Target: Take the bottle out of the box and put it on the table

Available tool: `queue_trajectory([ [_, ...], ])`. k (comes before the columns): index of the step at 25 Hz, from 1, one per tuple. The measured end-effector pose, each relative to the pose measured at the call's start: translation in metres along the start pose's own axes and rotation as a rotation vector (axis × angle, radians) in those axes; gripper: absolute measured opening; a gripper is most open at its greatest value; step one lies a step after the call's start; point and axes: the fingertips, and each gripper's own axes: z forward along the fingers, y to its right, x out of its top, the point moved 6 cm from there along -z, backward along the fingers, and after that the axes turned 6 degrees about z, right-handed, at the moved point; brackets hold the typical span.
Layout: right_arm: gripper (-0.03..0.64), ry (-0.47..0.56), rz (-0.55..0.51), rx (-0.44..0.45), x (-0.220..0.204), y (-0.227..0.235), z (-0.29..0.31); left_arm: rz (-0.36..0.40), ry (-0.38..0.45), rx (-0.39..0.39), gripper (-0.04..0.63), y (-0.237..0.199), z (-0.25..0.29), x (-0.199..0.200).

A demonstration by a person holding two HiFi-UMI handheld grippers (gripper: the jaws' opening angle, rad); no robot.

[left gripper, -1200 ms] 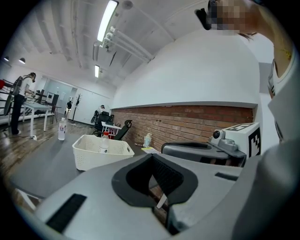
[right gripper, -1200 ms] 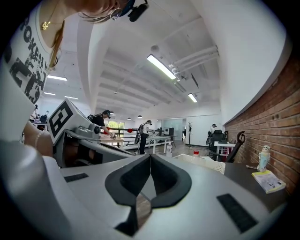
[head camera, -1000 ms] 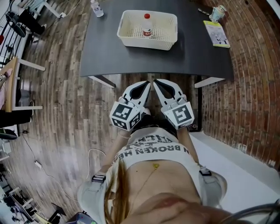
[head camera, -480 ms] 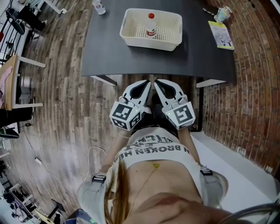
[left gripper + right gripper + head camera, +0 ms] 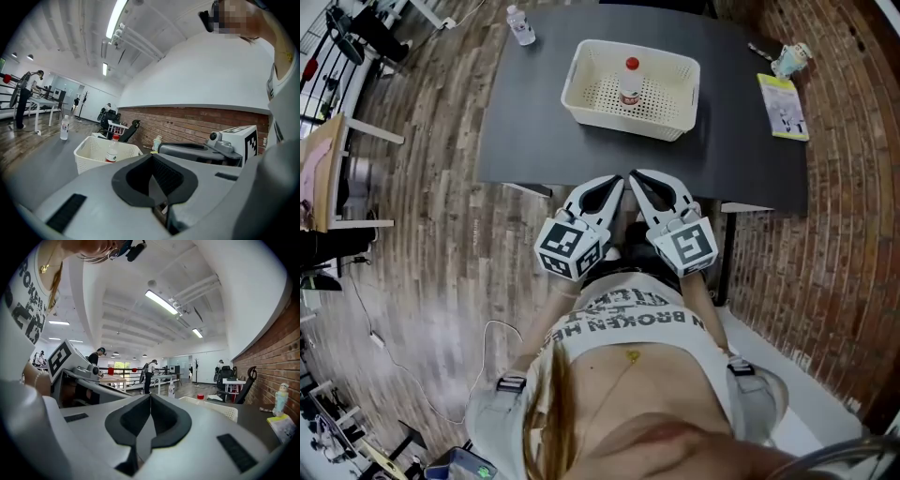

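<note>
Approach, nothing grasped
Short of the box [image 5: 574,86], left gripper [image 5: 611,186] and right gripper [image 5: 641,182] sit closed and empty; the bottle [image 5: 630,82] stands upright inside it, on the table [image 5: 525,127]. Next, likely: move in, open one.

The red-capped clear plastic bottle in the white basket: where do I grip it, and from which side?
Probably the shoulder just under the cap of the red-capped clear plastic bottle, coming down from above. It stands upright inside the white perforated plastic basket, whose walls screen its lower body on every side.
</note>
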Motion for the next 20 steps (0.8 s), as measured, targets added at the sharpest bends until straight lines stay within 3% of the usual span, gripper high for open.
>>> queue_trajectory([
  [20, 0.009, -0.005, -0.038, 0.166, 0.027, 0.095, 0.048, -0.017, 0.013, 0.177, 0.005, -0.037, 0.075, 0.028],
])
